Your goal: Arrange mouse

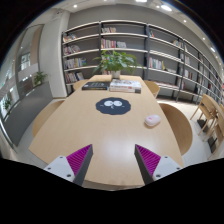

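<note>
A white mouse [152, 120] lies on the light wooden table [90, 135], far ahead of my fingers and to the right. A round black mouse mat [111, 104] with white marks lies at the table's middle, to the left of the mouse and apart from it. My gripper [113, 160] is open and empty above the table's near edge. Its two magenta pads [78, 158] stand wide apart with bare tabletop between them.
Books [124, 86] and a dark flat item [95, 86] lie at the table's far end by a potted plant [116, 62]. Bookshelves [130, 50] line the back wall. Wooden chairs [208, 115] stand to the right, and a curved seat [180, 125] is by the table's right side.
</note>
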